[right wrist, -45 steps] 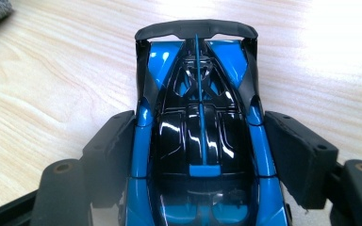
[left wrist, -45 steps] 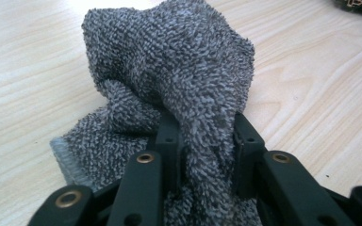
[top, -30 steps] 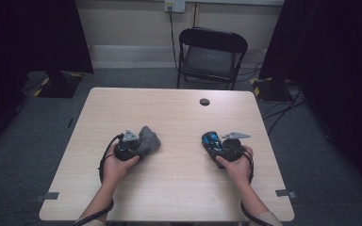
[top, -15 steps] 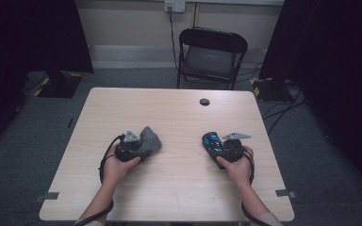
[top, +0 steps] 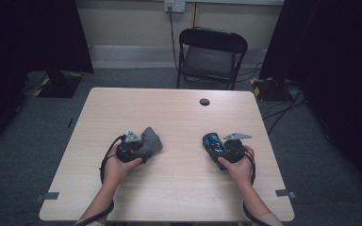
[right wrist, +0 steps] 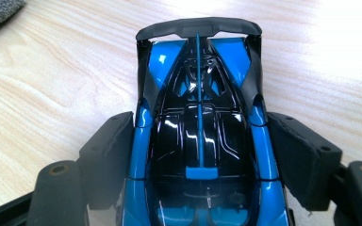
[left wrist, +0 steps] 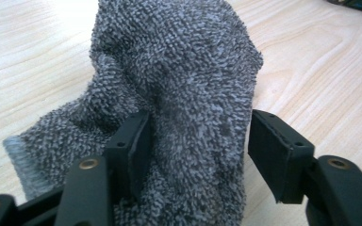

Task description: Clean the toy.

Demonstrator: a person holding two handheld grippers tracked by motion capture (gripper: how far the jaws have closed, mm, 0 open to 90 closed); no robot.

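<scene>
From the high view, the left hand-held gripper (top: pixel 139 147) sits at centre-left of the desk (top: pixel 179 188) against a grey towel (top: pixel 151 142), and the right hand-held gripper (top: pixel 215 145) at centre-right over a blue toy car (top: pixel 212 141). The left gripper view shows what the high view cannot: the towel (left wrist: pixel 184 94) bunches between the jaws, one pad (left wrist: pixel 139 146) against the cloth, the other standing clear, so the grip is loose and half-wide. The jaws have just been opening around it. The right gripper view shows the car (right wrist: pixel 200 132) clamped by both pads. Against the earlier frames, both hands and both things sit in the same spots.
</scene>
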